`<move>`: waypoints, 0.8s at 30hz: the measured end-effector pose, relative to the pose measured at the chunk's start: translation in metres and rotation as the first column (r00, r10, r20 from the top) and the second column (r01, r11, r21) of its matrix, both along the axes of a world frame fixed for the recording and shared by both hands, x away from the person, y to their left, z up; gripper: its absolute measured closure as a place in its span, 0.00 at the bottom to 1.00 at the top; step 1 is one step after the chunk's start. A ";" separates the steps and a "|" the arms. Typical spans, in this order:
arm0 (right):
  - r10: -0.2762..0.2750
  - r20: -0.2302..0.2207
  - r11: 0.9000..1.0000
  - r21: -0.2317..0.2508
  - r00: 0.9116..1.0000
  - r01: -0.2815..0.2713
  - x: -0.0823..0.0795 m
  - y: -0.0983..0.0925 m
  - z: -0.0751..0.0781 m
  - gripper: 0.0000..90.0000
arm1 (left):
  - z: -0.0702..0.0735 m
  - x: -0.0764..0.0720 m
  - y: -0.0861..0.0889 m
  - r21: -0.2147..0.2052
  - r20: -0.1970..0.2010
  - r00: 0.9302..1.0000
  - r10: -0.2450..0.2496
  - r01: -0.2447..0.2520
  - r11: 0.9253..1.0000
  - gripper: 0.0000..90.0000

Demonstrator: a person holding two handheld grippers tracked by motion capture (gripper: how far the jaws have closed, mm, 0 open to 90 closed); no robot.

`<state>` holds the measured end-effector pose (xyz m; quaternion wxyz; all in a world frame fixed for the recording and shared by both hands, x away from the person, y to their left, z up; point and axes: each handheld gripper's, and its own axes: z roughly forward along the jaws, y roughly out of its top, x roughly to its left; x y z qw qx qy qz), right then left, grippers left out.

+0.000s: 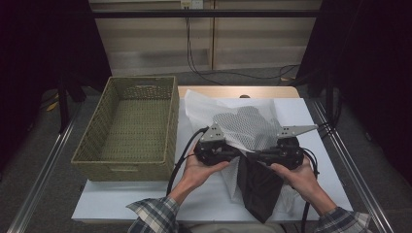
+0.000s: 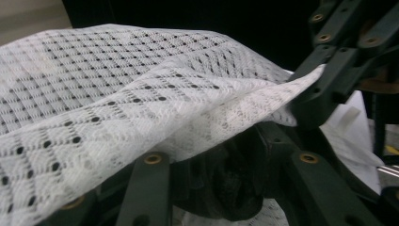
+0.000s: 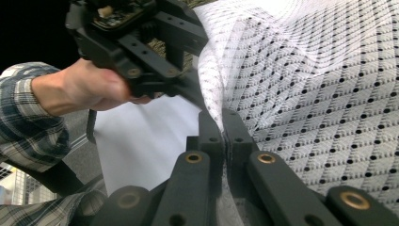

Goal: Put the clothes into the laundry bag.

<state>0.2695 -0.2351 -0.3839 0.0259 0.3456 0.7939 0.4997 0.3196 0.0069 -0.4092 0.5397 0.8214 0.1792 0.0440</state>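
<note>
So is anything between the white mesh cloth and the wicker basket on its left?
Nothing visible. The white mesh cloth is held up between both hand-held grippers, the right hand-held gripper shut on its edge, and the wicker basket stands open beside it with bare table between.

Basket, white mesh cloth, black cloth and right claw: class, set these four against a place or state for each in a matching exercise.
1 basket
2 white mesh cloth
3 black cloth
4 right claw

a shut on the white mesh cloth
b hanging below the hands
c at the table's left
d spread between the two claws

Pairs: 1-c, 2-d, 3-b, 4-a
</note>
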 end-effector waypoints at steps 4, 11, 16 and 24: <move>0.001 0.005 1.000 -0.002 1.000 -0.001 0.000 0.000 0.001 0.99 | 0.000 -0.003 -0.012 -0.014 -0.016 0.999 -0.032 0.031 0.999 0.82; 0.011 0.022 1.000 0.020 1.000 -0.012 -0.004 -0.005 0.009 0.99 | -0.003 0.000 -0.026 -0.014 0.000 1.000 -0.017 0.017 1.000 0.85; 0.037 0.016 0.999 0.007 0.999 -0.037 -0.008 0.000 0.008 0.99 | -0.006 0.024 -0.026 0.000 0.032 0.988 0.150 -0.150 0.989 0.87; 0.038 -0.016 0.999 -0.015 0.999 -0.038 -0.006 0.001 -0.001 0.99 | -0.018 0.054 -0.021 0.048 -0.013 0.986 0.166 -0.165 0.985 0.84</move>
